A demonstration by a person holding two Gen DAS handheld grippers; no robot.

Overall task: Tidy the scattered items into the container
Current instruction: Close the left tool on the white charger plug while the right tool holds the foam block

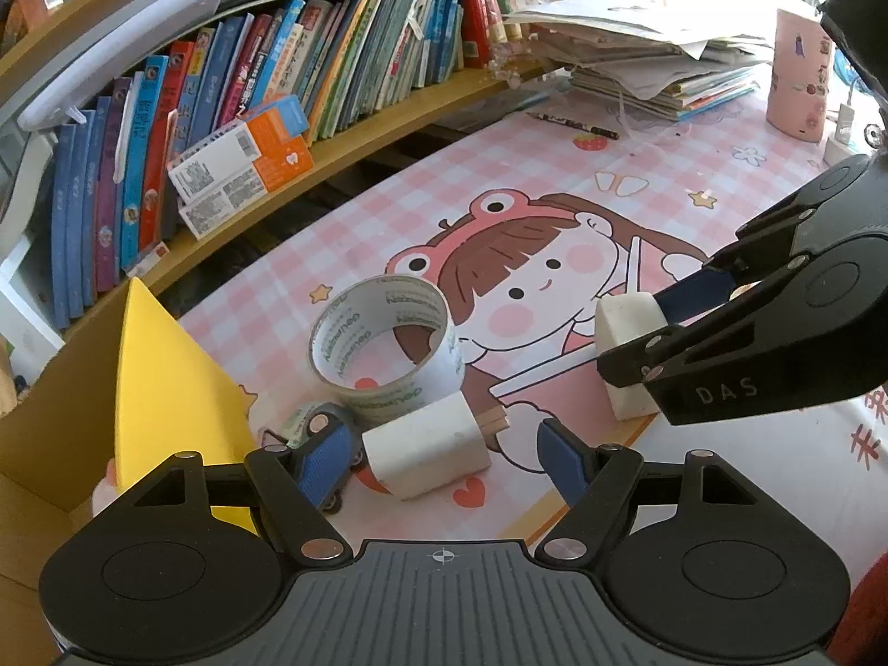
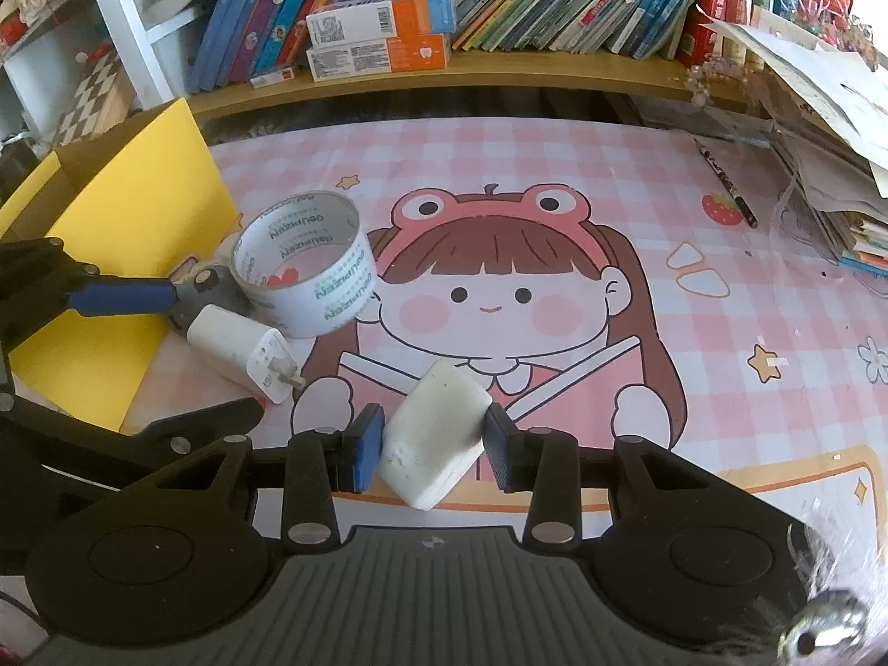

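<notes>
My right gripper [image 2: 433, 444] is shut on a white eraser-like block [image 2: 438, 422], with both pads pressed on its sides just above the pink cartoon desk mat [image 2: 555, 177]. The left wrist view shows the same right gripper [image 1: 632, 333] and block [image 1: 621, 316] at the right. My left gripper [image 1: 444, 458] is open around a white charger plug [image 1: 427, 444] lying on the mat, with a gap at the right pad. A roll of clear tape [image 1: 383, 344] stands just behind it. A small grey toy car [image 1: 327, 427] lies under the left finger. The cardboard box with a yellow flap [image 1: 161, 377] sits at the left.
A bookshelf [image 2: 499, 66] full of books runs along the back, with orange-and-white cartons [image 1: 244, 166] on it. A stack of papers and books [image 1: 655, 61] sits at the back right beside a pink cup [image 1: 796, 77]. A pencil [image 2: 727, 183] lies on the mat.
</notes>
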